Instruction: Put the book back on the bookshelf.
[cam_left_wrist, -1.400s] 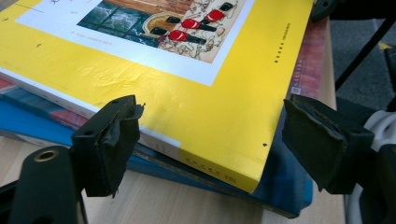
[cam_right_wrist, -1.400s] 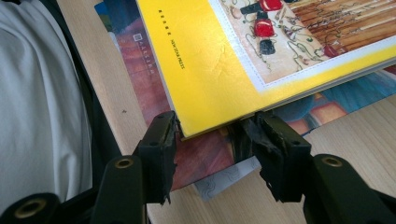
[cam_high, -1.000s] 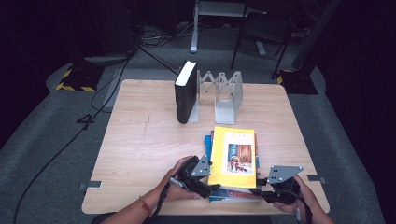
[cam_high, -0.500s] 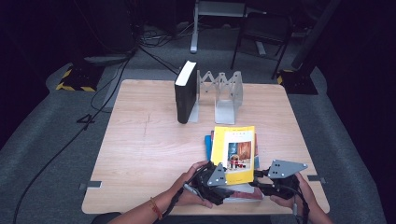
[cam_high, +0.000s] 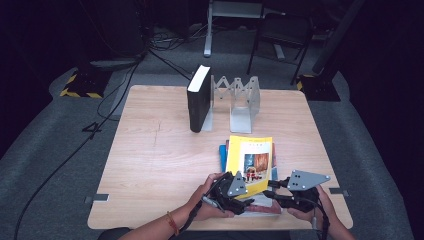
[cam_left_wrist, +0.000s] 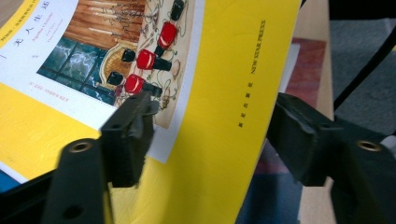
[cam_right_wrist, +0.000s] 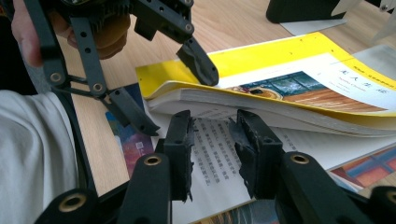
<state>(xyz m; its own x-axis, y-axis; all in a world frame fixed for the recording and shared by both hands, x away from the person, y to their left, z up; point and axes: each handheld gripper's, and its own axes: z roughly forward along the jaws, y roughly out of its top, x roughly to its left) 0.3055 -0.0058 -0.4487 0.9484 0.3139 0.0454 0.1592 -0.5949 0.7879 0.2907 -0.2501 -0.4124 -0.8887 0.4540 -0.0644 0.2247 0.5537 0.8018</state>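
One yellow book (cam_high: 250, 162) lies on a small stack near the table's (cam_high: 150, 160) front edge, its near end lifted off an open printed page. The left gripper (cam_high: 239, 192) straddles that raised corner; its jaws have just been closing, one on the cover, one below. The right gripper (cam_right_wrist: 212, 140) rests on the page, jaws narrowly apart, gripping nothing. One black book (cam_high: 199, 100) stands by one metal rack (cam_high: 242, 100) at the far edge.

One black book (cam_high: 199, 99) stands in one grey rack (cam_high: 243, 102); in front of the rack lies one yellow book (cam_high: 250, 159) atop a stack, count unclear; two grippers beside it
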